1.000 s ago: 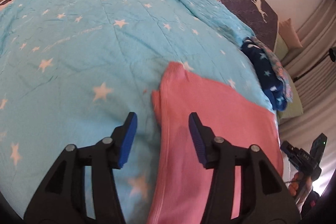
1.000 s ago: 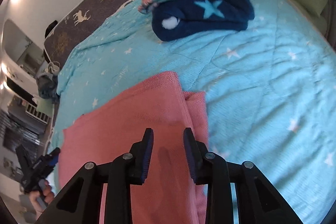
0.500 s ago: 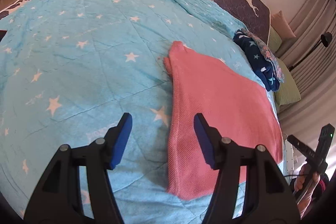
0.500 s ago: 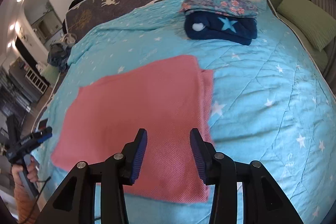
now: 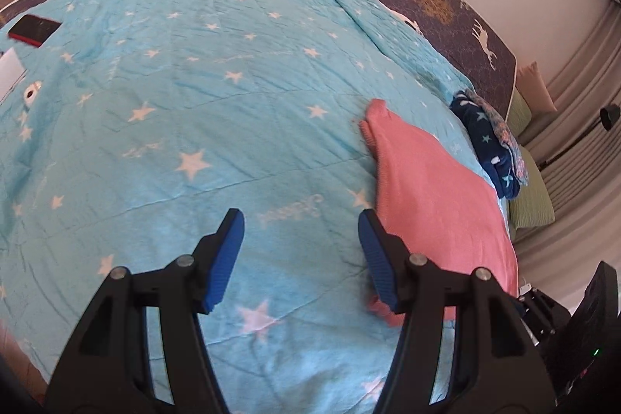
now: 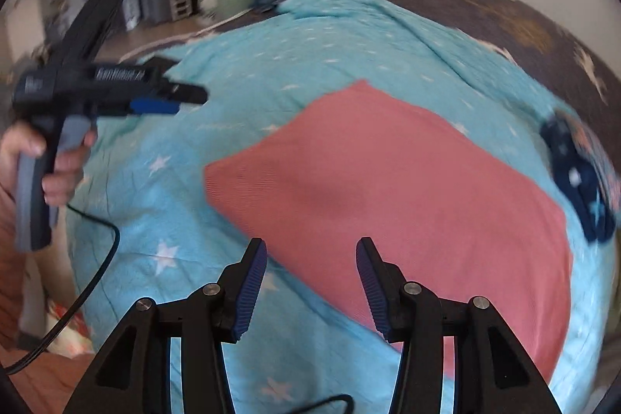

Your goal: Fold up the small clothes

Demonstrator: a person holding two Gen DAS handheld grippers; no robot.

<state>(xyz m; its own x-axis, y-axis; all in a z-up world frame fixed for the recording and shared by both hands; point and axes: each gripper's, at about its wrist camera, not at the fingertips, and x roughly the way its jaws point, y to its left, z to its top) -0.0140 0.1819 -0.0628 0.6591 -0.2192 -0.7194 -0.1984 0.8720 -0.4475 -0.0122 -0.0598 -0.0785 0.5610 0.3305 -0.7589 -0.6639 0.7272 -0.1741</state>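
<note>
A pink knit garment (image 5: pixel 438 196) lies folded flat on the light blue star quilt (image 5: pixel 202 111); it also shows in the right wrist view (image 6: pixel 407 189). My left gripper (image 5: pixel 300 255) is open and empty above the quilt, just left of the garment's near edge. My right gripper (image 6: pixel 310 282) is open and empty, held above the garment's near edge. The left gripper also shows from the side in the right wrist view (image 6: pixel 155 101), held in a hand at the left.
A stack of folded clothes, dark blue with stars under a floral piece (image 5: pixel 493 142), sits beyond the pink garment. A red-edged phone (image 5: pixel 35 30) and a white item (image 5: pixel 9 72) lie at the quilt's far left. Green pillows (image 5: pixel 531 196) line the right side.
Both grippers have pulled back and up from the pink garment and opened wider. The left one has swung left over the bare quilt. The right view has turned left and is blurred.
</note>
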